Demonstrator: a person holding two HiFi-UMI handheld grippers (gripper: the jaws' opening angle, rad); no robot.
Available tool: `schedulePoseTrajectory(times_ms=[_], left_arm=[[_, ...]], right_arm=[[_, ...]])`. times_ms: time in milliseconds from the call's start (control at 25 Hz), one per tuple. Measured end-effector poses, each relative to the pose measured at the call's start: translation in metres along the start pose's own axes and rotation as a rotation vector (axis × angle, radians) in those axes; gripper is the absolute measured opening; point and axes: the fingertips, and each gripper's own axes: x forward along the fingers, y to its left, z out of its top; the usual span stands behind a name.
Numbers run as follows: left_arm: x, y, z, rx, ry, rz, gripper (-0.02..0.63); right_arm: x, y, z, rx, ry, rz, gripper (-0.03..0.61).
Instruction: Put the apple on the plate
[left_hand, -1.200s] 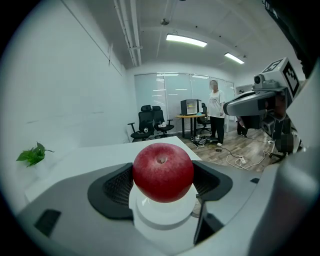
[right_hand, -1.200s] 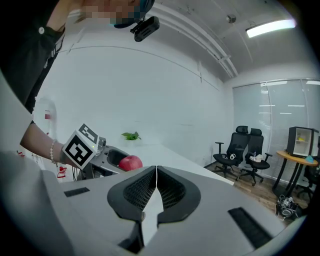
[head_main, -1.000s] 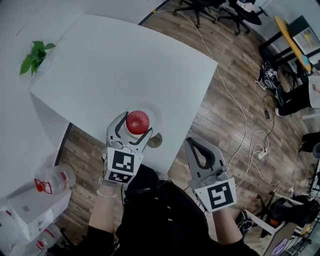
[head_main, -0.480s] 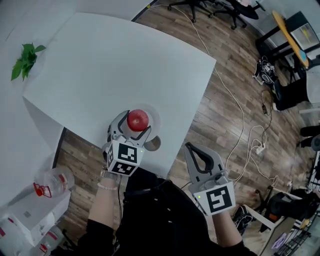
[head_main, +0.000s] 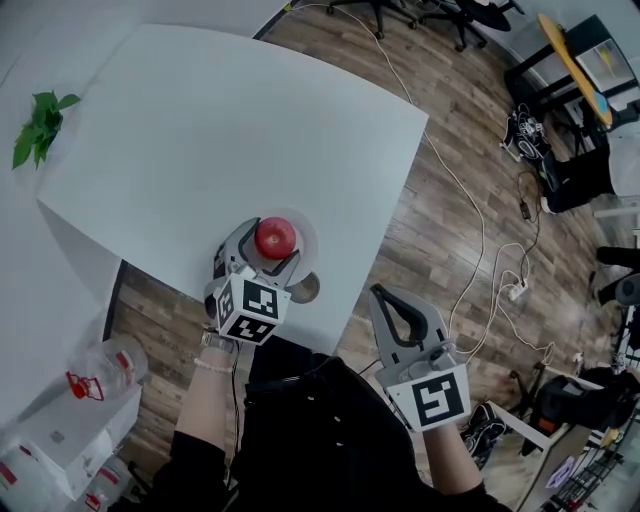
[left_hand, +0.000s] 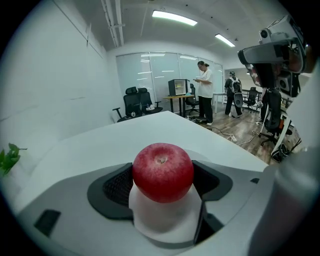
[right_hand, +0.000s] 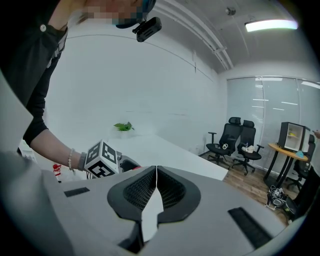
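Apple (head_main: 275, 237) sits on the plate (head_main: 308, 230) by the table's (head_main: 230, 120) near edge, toward its near right corner, same spot as a second ago. Left gripper (head_main: 265, 250) still pinches it on both sides, no gap showing, so only the release looks left. Right gripper (head_main: 388, 298) fully closed, empty, off the table.
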Motion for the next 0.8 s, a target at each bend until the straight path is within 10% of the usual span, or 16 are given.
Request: schedulePoseTrajectory(times_ms=[800], left_arm=[[-0.0082, 0.0007, 0.0055, -0.032, -0.048, -0.009, 0.373]], right_arm=[[0.0013, 0.0056, -0.0022, -0.009, 0.008, 0.016, 0.043]])
